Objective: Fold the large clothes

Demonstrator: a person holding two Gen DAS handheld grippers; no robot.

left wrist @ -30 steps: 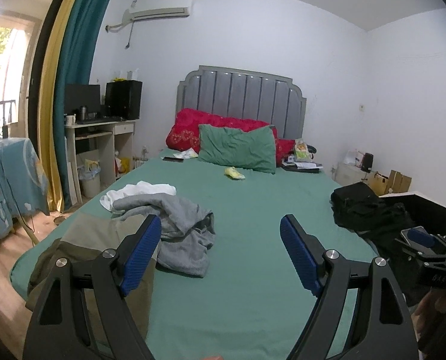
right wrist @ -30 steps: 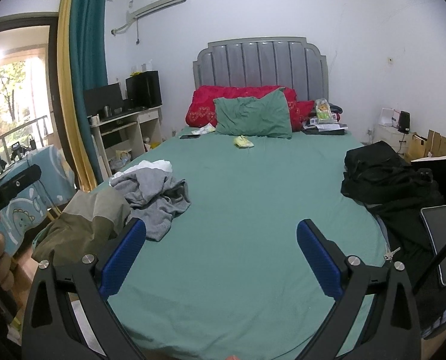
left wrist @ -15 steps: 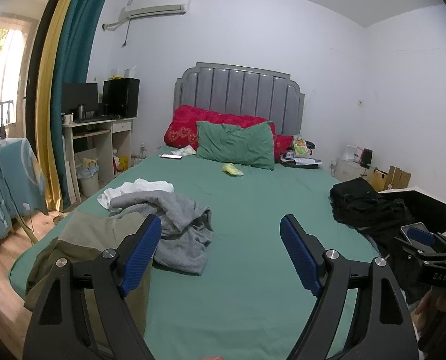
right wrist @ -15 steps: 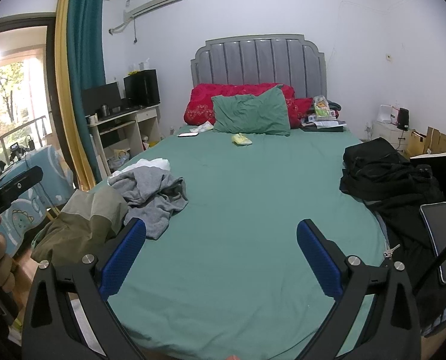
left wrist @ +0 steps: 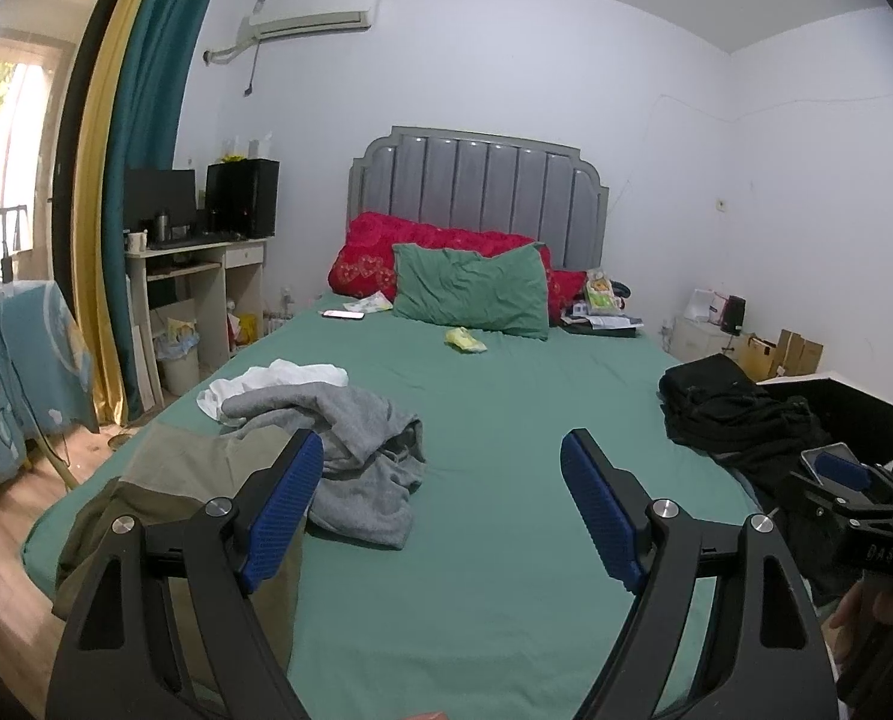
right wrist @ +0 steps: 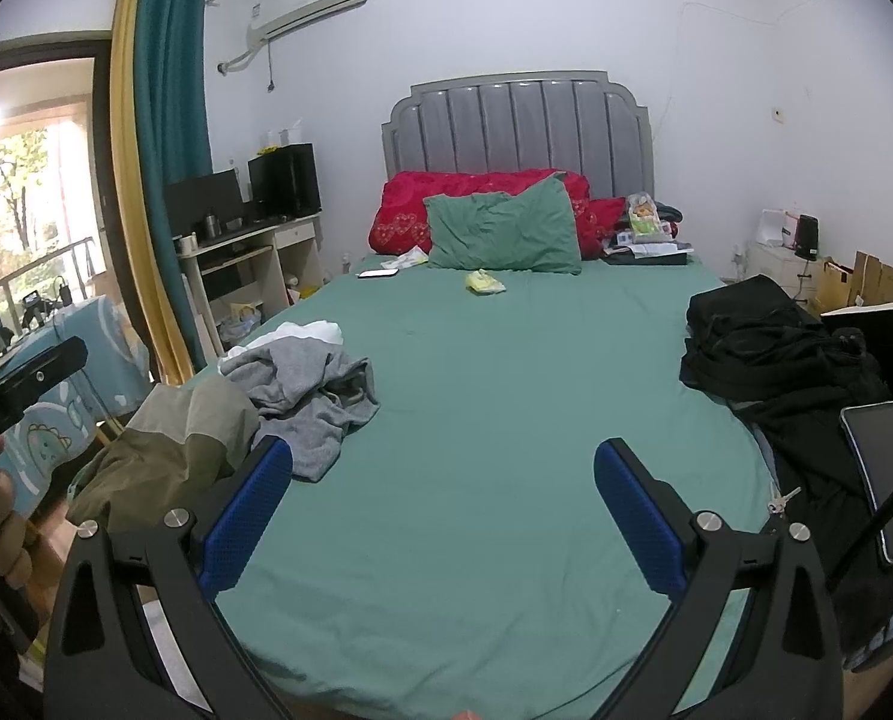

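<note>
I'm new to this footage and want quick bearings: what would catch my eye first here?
A large bed with a green sheet fills the room, with red pillows and a green pillow against the grey headboard. Crumpled clothes lie on its left side: a grey garment, an olive one and a white one; a black pile sits on the right edge. Both hand-held grippers, left and right, hover open and empty.

Left gripper held level, blue pads spread wide, nothing between. Right gripper likewise agape and bare, off to the left one's right.
</note>
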